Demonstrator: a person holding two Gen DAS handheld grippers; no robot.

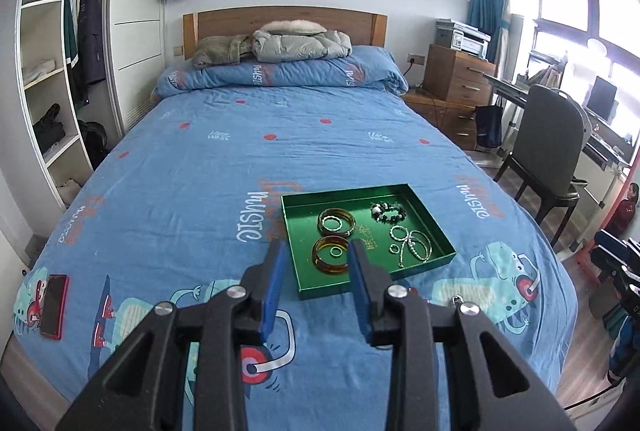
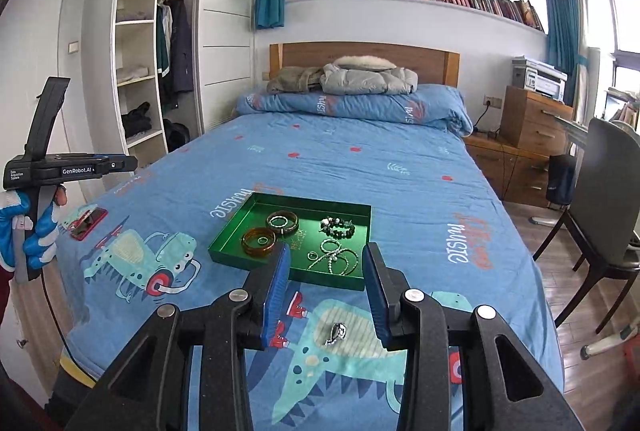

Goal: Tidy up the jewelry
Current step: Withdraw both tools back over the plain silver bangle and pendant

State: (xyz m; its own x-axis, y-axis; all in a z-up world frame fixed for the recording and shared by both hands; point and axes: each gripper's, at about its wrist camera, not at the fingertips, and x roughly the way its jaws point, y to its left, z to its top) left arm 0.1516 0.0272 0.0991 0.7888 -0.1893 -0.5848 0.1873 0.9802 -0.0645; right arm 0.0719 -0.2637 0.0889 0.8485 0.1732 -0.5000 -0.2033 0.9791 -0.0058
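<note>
- I'm holding the left gripper (image 1: 316,255) open, gripping nothing, above the green tray (image 1: 436,227).
- I'm keeping the right gripper (image 2: 326,259) open over a silver trinket (image 2: 336,333) lying on the bedspread (image 2: 400,171).

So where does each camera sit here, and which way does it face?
Left wrist: on the left gripper, above the bed's foot, facing the headboard; its open blue fingers frame the green tray.
Right wrist: on the right gripper, further right, same heading; its open fingers show, with a small silver piece on the bed between them, and the left gripper's side with the gloved left hand at the left edge.
Shared: tray, bangles, red phone, headboard, bookshelf.
</note>
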